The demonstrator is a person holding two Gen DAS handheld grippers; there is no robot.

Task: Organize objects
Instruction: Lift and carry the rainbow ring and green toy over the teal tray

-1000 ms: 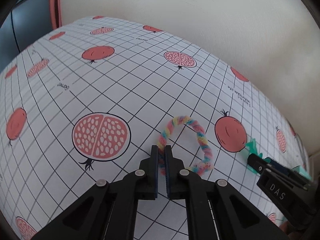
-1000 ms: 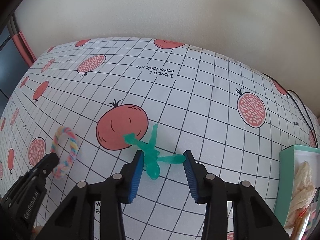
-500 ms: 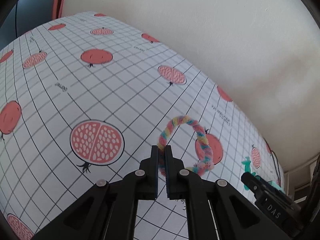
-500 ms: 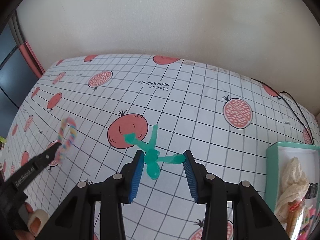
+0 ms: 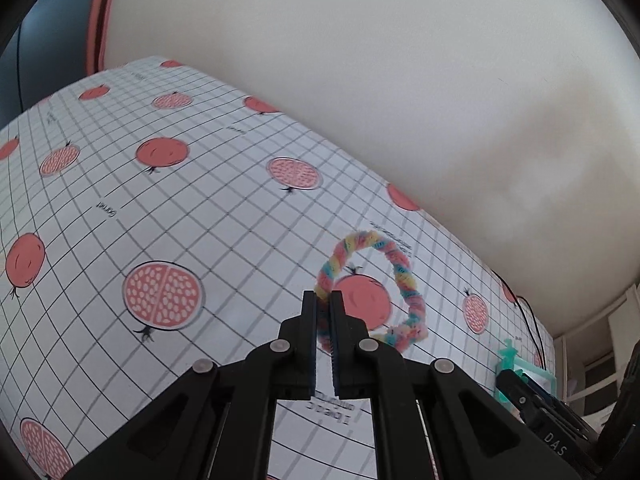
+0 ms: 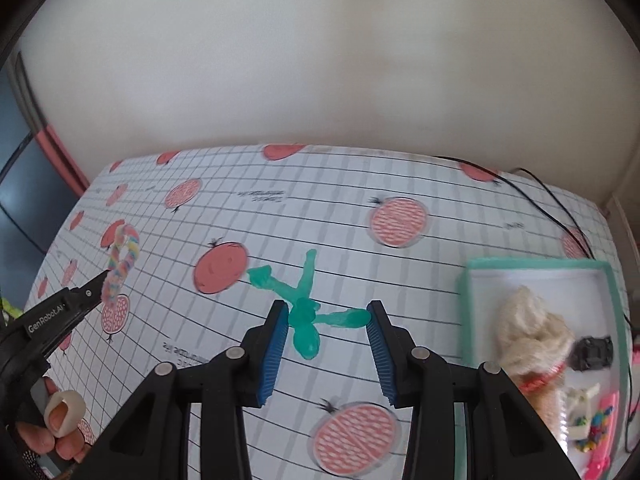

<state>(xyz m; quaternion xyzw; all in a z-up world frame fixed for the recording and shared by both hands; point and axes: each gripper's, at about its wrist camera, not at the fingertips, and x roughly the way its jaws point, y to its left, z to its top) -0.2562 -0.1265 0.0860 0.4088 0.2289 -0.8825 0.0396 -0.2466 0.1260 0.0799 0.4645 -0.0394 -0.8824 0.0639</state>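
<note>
My left gripper [image 5: 323, 300] is shut on a rainbow twisted pipe-cleaner ring [image 5: 406, 276], held in the air above the pomegranate-print tablecloth [image 5: 200, 216]. The right wrist view shows that ring [image 6: 120, 260] at far left, in the left gripper [image 6: 102, 280]. My right gripper [image 6: 328, 308] clamps a green plastic toy figure [image 6: 304, 316] between its blue pads, its jaws wide, the figure spanning them and lifted off the cloth. A teal box [image 6: 464, 292] stands at the right.
The box holds a cream fluffy item [image 6: 532, 332], a black piece [image 6: 592, 354] and a pink item [image 6: 604, 432]. A black cable [image 6: 560, 208] runs along the table's far right. A hand [image 6: 60, 428] grips the left tool. A cream wall backs the table.
Both grippers have risen from the cloth with their objects and moved right. The teal box has come further into the right wrist view.
</note>
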